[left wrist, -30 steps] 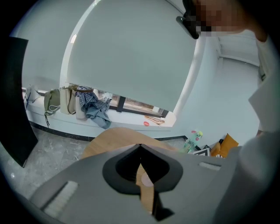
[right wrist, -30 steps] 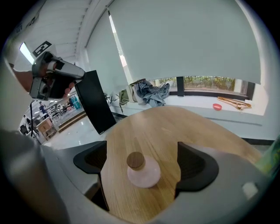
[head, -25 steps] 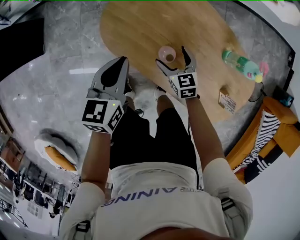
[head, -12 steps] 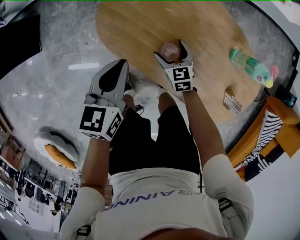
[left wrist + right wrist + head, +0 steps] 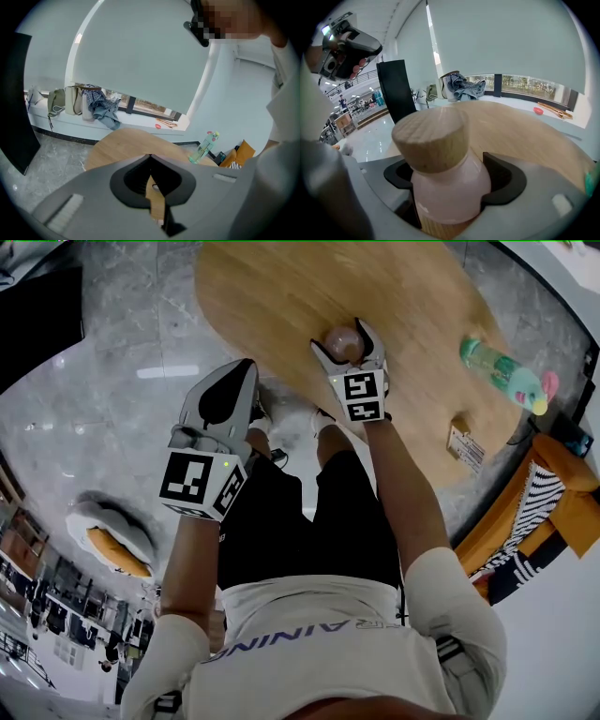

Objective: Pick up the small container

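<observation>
Right gripper is now sitting further forward over the table than a second ago. Then its jaws were standing wide just short of the small container; now they are reaching past it on both sides. Left gripper is hanging roughly where it was.

Nearest: left gripper is hovering over the grey floor, to the left of and behind the right gripper, short of the table's near edge. Its jaws are pressing together at the tips, with nothing between them.

Right gripper: marker cube is facing up. Jaws are closing, with the small container standing upright on the table between them. Its pink body is filling the gap and the pads are lying close along its flanks, with no firm squeeze showing yet. Wooden lid is sitting on top, rising above the jaws.

Further out: green bottle is standing on the table well to the right of the right gripper. Small card is resting near the table edge, right of and behind the jaws. Beyond the table, ahead of the right gripper, clothes are lying piled on a window ledge, with a black panel standing to their left
</observation>
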### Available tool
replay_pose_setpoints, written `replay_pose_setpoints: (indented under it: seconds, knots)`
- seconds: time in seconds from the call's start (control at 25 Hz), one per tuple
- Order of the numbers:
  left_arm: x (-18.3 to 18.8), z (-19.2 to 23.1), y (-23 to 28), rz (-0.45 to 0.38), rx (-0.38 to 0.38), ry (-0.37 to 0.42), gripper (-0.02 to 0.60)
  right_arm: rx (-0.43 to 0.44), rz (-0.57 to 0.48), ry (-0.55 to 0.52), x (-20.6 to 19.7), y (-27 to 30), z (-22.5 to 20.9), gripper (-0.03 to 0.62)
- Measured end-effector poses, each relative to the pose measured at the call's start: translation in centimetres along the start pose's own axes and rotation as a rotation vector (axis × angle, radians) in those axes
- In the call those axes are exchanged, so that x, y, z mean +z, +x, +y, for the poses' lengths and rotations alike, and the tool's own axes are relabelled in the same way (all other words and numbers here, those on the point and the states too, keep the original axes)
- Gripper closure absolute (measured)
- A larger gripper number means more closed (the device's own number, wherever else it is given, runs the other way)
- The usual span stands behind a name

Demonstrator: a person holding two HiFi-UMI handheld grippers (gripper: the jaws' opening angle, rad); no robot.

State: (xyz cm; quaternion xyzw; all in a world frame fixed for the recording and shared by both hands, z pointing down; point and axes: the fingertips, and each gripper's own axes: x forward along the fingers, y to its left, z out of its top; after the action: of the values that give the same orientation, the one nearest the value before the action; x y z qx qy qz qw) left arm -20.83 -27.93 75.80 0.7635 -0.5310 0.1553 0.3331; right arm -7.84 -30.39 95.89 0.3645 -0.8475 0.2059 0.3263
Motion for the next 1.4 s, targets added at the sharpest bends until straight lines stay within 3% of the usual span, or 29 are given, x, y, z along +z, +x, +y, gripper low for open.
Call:
replay_pose_setpoints:
  seconds: [0.2,0.96,1.2,1.4]
  knots:
    - [1.9,-0.3,-1.1,-0.026,0.002,-0.003,0.581,0.0,-0.044,0.009,2.9,-2.7,0.1,0.172]
    - [15.5,-7.0,-11.3,-0.228,-0.017,0.082,0.581,0.007,-0.277,0.042,22.0,-20.9,2.3,0.169]
    - [19.0,-9.4,-15.2,-0.286,-0.002,0.121,0.581,0.004,-0.362,0.003,27.3,-27.5,2.1,0.168]
    - [21.0,-11.9,-18.0,-0.322,0.001,0.153,0.581,-0.035,-0.44,-0.057,28.9,-32.9,0.3,0.168]
